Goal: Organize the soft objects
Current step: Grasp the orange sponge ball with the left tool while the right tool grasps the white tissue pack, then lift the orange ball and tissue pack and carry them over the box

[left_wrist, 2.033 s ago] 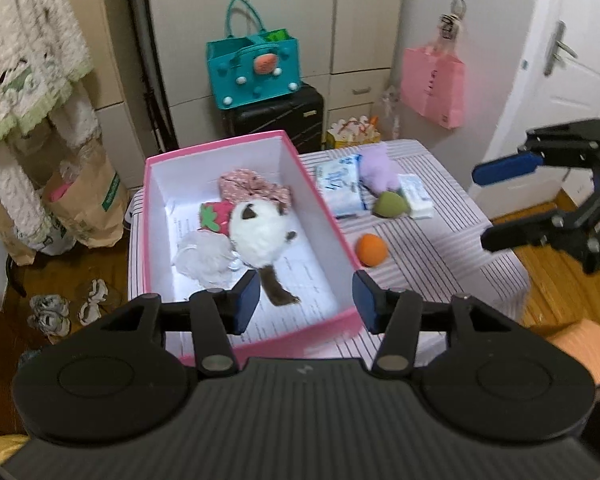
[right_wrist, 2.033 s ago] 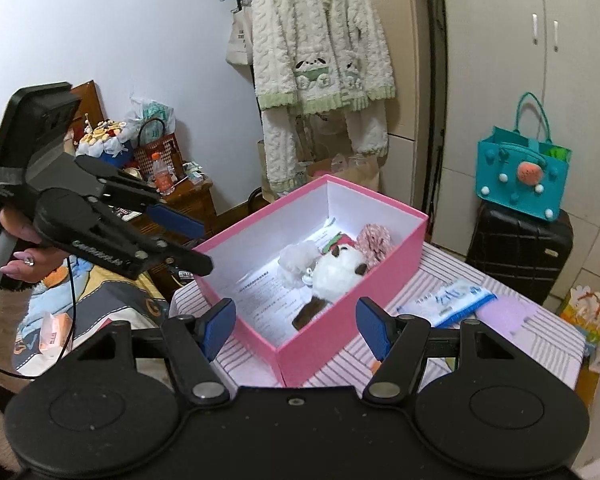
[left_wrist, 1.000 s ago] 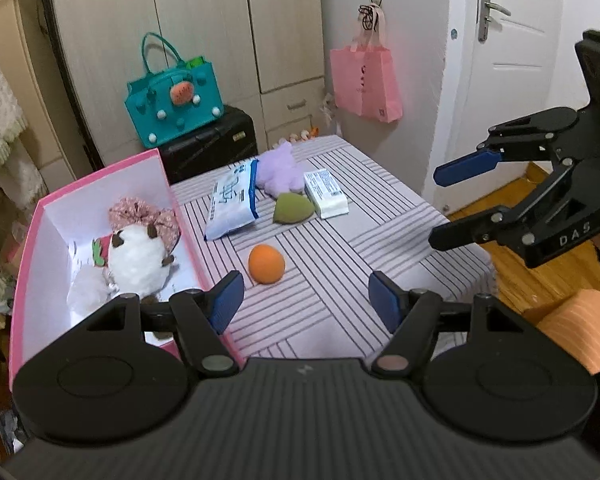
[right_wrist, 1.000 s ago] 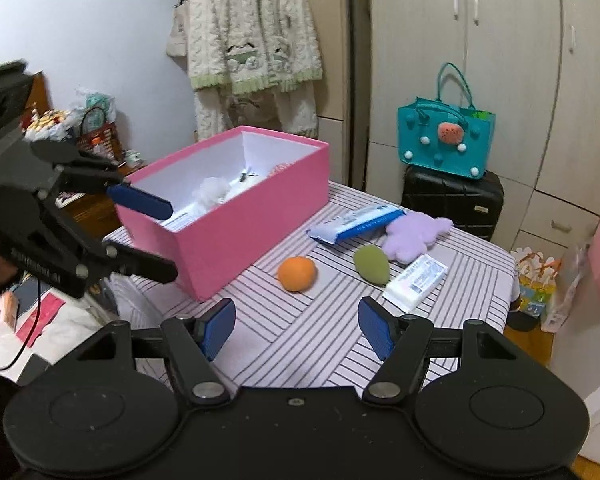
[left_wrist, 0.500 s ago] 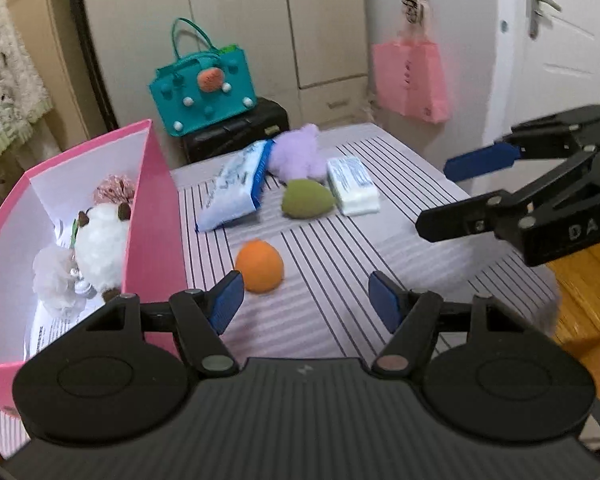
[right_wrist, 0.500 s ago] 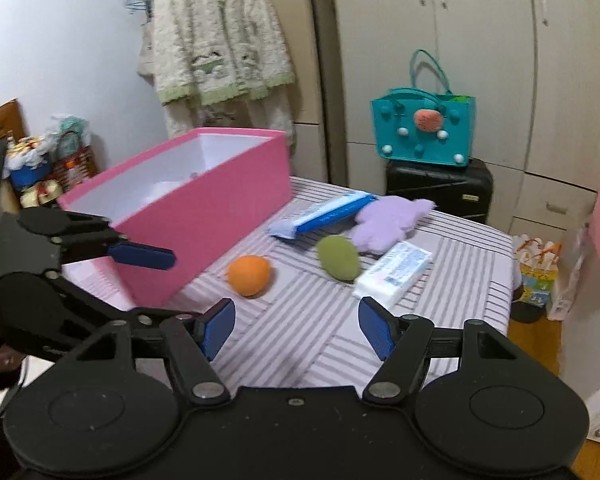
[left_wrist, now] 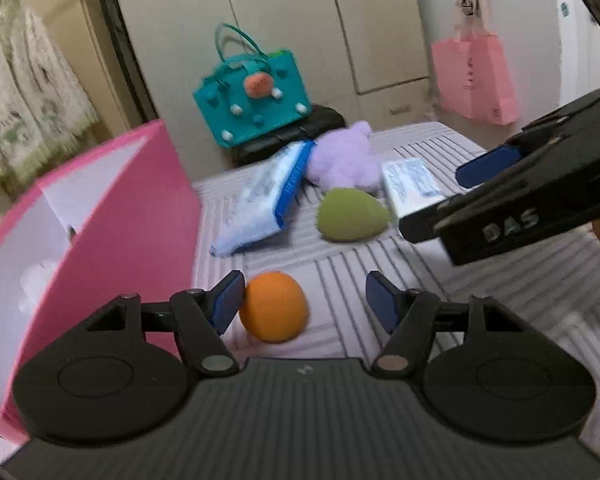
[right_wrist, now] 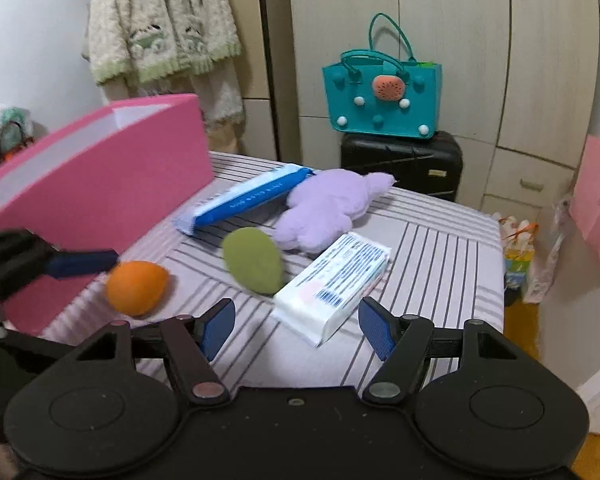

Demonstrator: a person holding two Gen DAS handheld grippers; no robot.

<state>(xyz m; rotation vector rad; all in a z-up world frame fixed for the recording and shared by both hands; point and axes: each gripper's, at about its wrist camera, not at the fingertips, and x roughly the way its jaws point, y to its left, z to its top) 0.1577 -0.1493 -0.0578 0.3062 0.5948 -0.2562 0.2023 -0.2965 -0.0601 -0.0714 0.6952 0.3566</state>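
The left claw [left_wrist: 302,302] is closing, pads not yet gripping the orange sponge [left_wrist: 274,306] between them. The right claw [right_wrist: 296,330] gapes wide, empty. The sponge looks light and squashy; pinch its middle.

The orange ball [left_wrist: 274,306] looks matt and spongy, as does the green egg-shaped sponge [right_wrist: 254,261]. The purple toy [right_wrist: 326,208] is fluffy plush. Both tissue packs [right_wrist: 334,282] wear glossy plastic film. The pink box [right_wrist: 100,184] seems smooth matt card. The striped tablecloth [right_wrist: 440,264] is woven cloth. At upper left, the hanging cardigan [right_wrist: 160,20] is rough knit.
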